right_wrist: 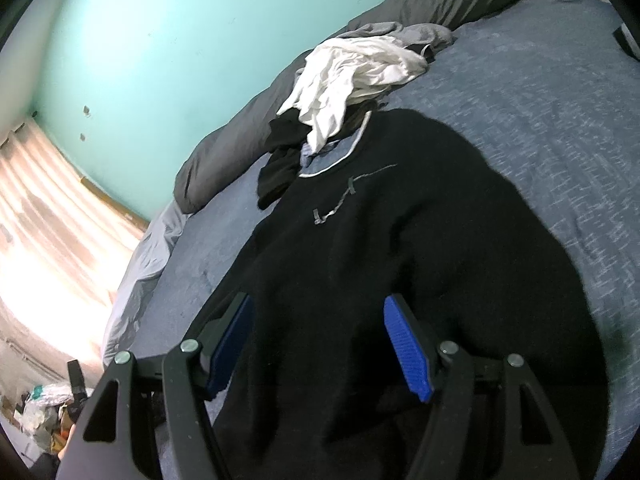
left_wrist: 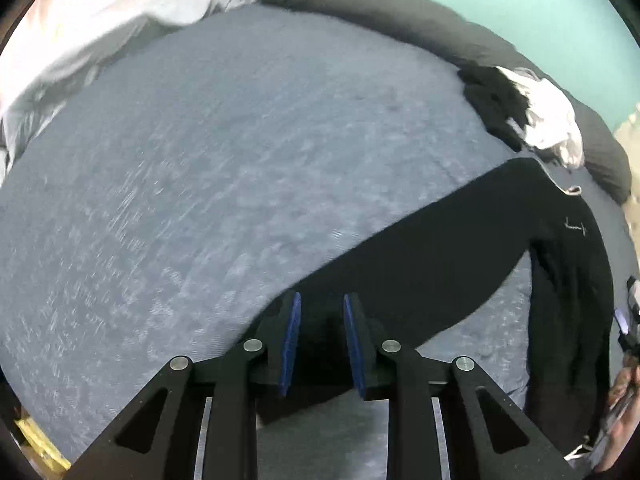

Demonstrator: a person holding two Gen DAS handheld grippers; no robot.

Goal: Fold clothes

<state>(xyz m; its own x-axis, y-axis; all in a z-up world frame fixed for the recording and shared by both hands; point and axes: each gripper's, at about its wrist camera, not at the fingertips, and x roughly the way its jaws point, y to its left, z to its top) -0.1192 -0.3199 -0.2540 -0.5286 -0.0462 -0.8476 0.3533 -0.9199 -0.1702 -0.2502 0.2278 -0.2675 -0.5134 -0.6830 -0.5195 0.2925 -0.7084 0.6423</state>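
Left gripper [left_wrist: 320,344] pinching the black sweater's [right_wrist: 400,248] sleeve [left_wrist: 420,248] — sleeve running ahead-right to the body. Right gripper [right_wrist: 320,348] gaping, straddling the hem — collar straight ahead on the bed [left_wrist: 200,160].

Both grippers, left [left_wrist: 320,344] & right [right_wrist: 320,352]: black plastic arms w/ triangular cut-outs, silver round screws, ribbed blue finger pads [right_wrist: 408,352].
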